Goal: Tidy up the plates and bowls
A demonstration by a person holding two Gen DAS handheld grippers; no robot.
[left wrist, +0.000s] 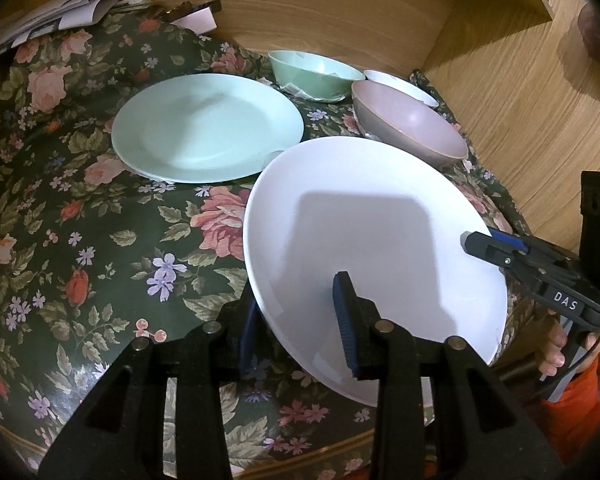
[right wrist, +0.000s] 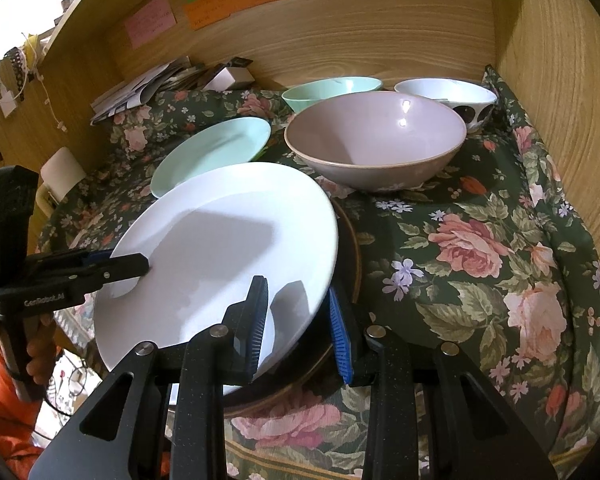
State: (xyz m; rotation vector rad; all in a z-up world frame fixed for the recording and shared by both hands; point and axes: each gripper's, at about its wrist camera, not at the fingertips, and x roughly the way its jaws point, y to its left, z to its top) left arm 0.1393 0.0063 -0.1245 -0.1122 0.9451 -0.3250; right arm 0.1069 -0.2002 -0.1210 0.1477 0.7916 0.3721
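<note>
White, and tilted up off the floral cloth, the white plate is held between my two grippers. My left gripper is clamped on its near rim, one finger over the face and one under it. My right gripper grips the opposite edge the same way, with the rim running between its blue pads. In the right wrist view a dark round plate shows just beneath the white one, at its 3 o'clock side.

On the bench, the mint plate lies flat at 11 o'clock from the white plate, near it but apart. The pink bowl stands upright at 1 o'clock, just beyond the raised rim. Behind it against the wooden back wall sit the mint bowl and the white bowl with dark spots, side by side. Loose papers lie at 10 o'clock in the far corner.
</note>
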